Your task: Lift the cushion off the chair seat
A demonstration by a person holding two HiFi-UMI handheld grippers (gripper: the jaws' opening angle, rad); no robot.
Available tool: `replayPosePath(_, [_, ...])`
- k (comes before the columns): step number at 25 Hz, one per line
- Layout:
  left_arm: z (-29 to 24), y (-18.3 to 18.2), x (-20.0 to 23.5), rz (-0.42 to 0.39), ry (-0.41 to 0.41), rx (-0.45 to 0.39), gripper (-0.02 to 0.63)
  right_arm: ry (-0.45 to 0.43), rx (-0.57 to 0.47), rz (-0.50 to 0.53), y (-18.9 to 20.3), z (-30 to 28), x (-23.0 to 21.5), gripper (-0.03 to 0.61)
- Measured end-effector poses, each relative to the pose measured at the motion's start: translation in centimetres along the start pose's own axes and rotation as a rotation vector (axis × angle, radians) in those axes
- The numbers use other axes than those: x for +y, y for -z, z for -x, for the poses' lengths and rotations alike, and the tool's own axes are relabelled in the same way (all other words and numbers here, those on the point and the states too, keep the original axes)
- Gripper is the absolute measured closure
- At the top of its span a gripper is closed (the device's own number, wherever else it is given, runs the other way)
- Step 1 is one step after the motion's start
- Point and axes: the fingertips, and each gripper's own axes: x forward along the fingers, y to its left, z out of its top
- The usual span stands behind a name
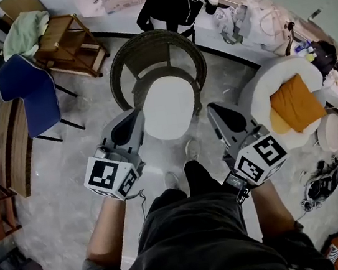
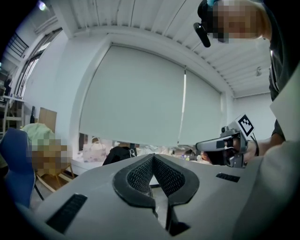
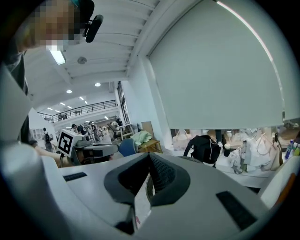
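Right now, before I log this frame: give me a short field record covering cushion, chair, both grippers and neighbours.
cushion: white oval cushion, lying on the seat, not lifted
chair: round wicker chair, straight ahead
left gripper: shut, empty, at the cushion's left edge; contact unclear
right gripper: shut, empty, just right of the cushion
neighbours: white armchair holding an orange pillow at right; blue chair at left

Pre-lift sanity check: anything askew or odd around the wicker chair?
Nothing stands out. The white cushion lies flat on the wicker chair seat. The left gripper and right gripper, both shut and empty, flank its near edge. Only background clutter: a green cloth draped over a wooden chair.
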Motion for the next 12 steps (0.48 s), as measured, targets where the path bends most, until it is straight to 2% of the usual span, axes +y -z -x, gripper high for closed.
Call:
replayPosePath(6, [-4.9,5.6,2.7,0.069,-0.038,0.091,0.606,-0.035,0.089,-0.078,4.9,-4.4,-5.6,0.569])
replayPosePath(12, [-8.6,13.5,5.6,0.176,-0.103,0.174,0.606,-0.045,0.178,-0.185,11.2,-8.1,-11.5,0.569])
